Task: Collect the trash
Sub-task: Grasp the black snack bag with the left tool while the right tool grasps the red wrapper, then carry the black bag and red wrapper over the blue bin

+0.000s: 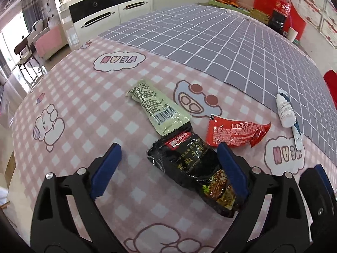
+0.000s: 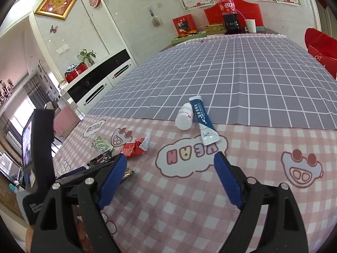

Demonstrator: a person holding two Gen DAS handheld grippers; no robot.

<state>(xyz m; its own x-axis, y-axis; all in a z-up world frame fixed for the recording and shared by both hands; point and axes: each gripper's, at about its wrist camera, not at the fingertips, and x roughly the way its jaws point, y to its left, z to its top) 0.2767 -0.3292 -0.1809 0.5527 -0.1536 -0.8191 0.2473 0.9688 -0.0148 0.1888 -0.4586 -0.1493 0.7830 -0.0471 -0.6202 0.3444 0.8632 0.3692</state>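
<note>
Left claw: we see our left gripper spread wide over the pink checked cloth, holding nothing.
Black wrapper: the black wrapper lies flat between the two blue fingers, much nearer the right-hand one, which covers its edge; whether it touches we cannot tell.
Pale green wrapper: the pale green wrapper lies just beyond the black one, their ends meeting.
Red wrapper: the red wrapper lies to the right of both, just beside the black one.
White bottle: the small white bottle lies on its side across the edge of the grey grid cloth.
Blue tube: the blue and white tube lies touching the bottle's right side, its flat end on the pink cloth.
Right claw: our right gripper is also spread wide and empty, above a cloud print, with bottle and tube beyond its tips.
Far edge: a cola bottle and a paper cup stand by the wall.
</note>
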